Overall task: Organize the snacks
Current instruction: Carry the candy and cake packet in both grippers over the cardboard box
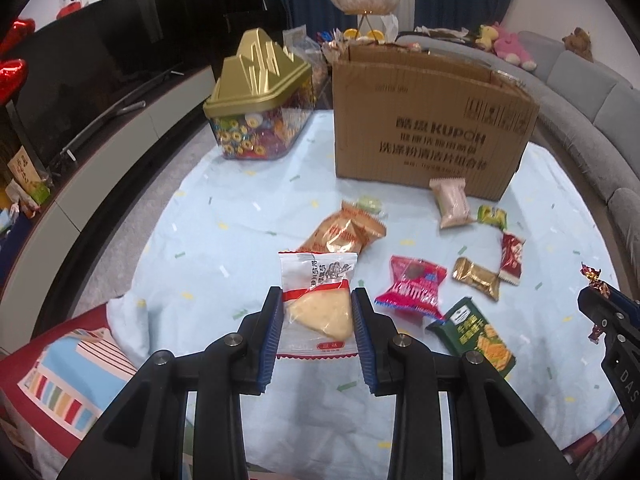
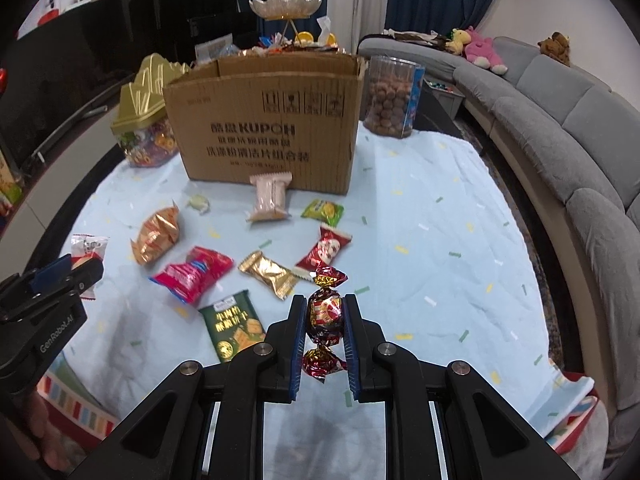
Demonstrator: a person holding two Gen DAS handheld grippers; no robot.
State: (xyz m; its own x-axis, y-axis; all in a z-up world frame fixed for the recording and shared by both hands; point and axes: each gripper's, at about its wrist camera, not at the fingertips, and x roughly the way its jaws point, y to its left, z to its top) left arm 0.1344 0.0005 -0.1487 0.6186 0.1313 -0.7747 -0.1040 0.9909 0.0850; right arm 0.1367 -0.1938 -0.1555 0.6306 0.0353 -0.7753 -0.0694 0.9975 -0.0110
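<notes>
My left gripper (image 1: 316, 300) is shut on a clear and white packet with a pale wedge-shaped cake (image 1: 318, 308), held above the light blue cloth (image 1: 224, 216). My right gripper (image 2: 324, 312) is shut on a round dark red foil-wrapped candy (image 2: 325, 314) with twisted ends. An open cardboard box (image 1: 428, 132) stands at the back of the table; it also shows in the right wrist view (image 2: 268, 128). Loose snacks lie in front of it: an orange packet (image 1: 346, 234), a pink packet (image 1: 450, 202), a red packet (image 1: 414, 290), a gold packet (image 1: 476, 278) and a green cracker packet (image 1: 476, 336).
A clear candy tub with a gold lid (image 1: 258, 100) stands left of the box. A clear jar of brown balls (image 2: 392, 96) stands right of it. A grey sofa (image 2: 560, 128) curves along the right. A dark TV cabinet (image 1: 92, 92) runs along the left.
</notes>
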